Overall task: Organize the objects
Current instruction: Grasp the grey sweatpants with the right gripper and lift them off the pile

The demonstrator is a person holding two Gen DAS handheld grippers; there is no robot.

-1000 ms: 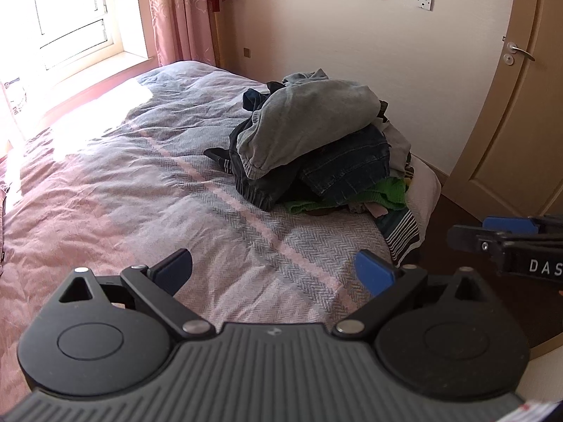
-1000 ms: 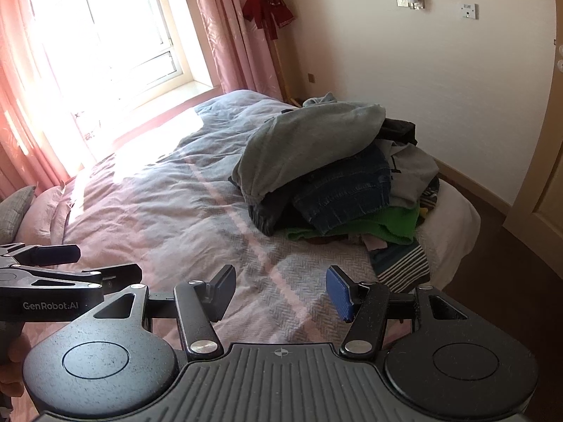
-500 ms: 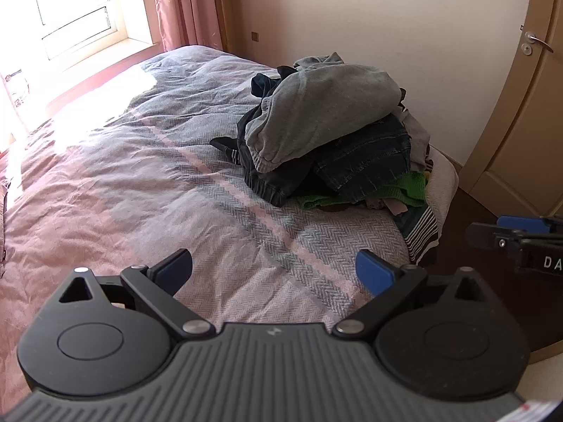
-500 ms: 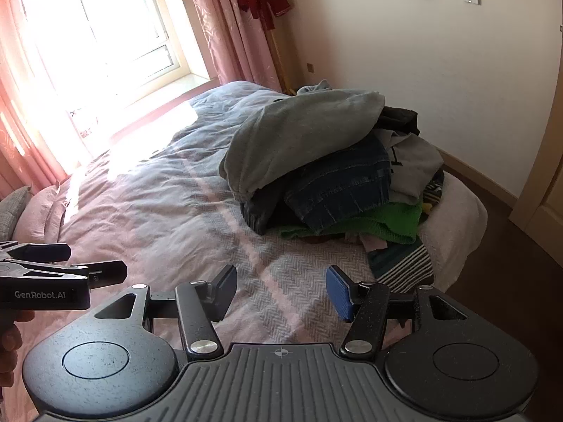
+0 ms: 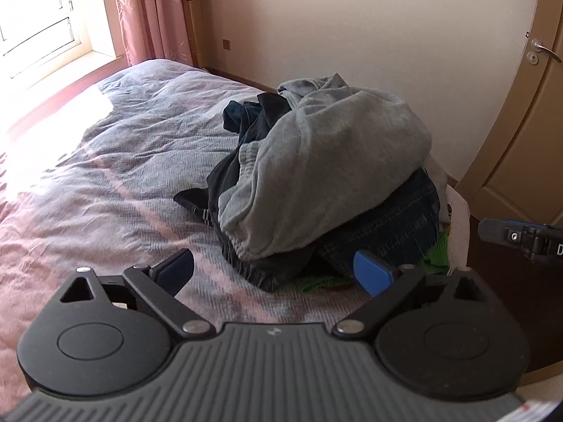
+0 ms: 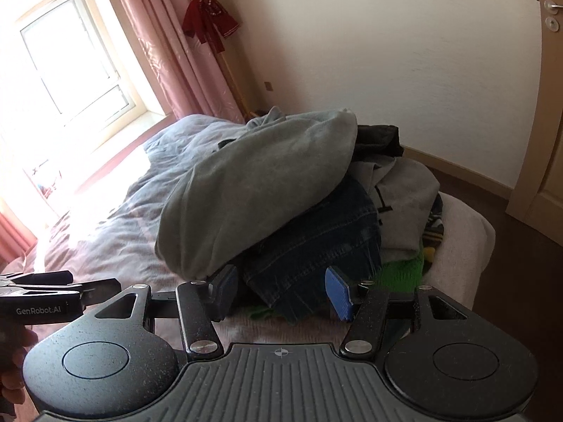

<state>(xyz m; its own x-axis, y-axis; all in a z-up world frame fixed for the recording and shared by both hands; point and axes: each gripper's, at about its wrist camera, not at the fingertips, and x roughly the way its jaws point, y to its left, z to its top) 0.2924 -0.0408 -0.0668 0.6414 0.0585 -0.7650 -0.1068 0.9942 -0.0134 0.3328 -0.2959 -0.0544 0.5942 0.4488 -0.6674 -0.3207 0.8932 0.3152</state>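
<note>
Sunlight from a window (image 5: pixel 35 17) at the upper left washed over a bed (image 5: pixel 105 183) spread with a pink and grey herringbone cover, with pink curtains (image 6: pixel 155 45) beside the glass and a red garment (image 6: pixel 209 21) hanging near them. A pale wall carried sockets along the top of the frame, and a wooden door (image 5: pixel 520 140) stood at the right edge.

At the centre of both views sat the pile of clothes (image 5: pixel 323 190), heaped near the bed's corner. A grey sweatshirt (image 6: pixel 253 193) lay on top, draped over dark jeans (image 6: pixel 316 246), with a green garment (image 6: pixel 404 270) and a lighter grey top (image 6: pixel 404 204) below and to the right.

The left gripper (image 5: pixel 274 272) had its jaws spread wide with nothing between them, low in its frame just short of the pile's near edge. The right gripper (image 6: pixel 281 292) likewise stood apart and empty, its blue pads framing the jeans' hem without touching it.

The step appeared to be the approach to take the first garment. It would go best by taking the sweatshirt, since it lay on top and free. Pinching its elastic hem at the lower left of the heap with one gripper, and a second spot with the other, should lift it clear without dragging the jeans. Grabbing deep risks catching two layers.
</note>
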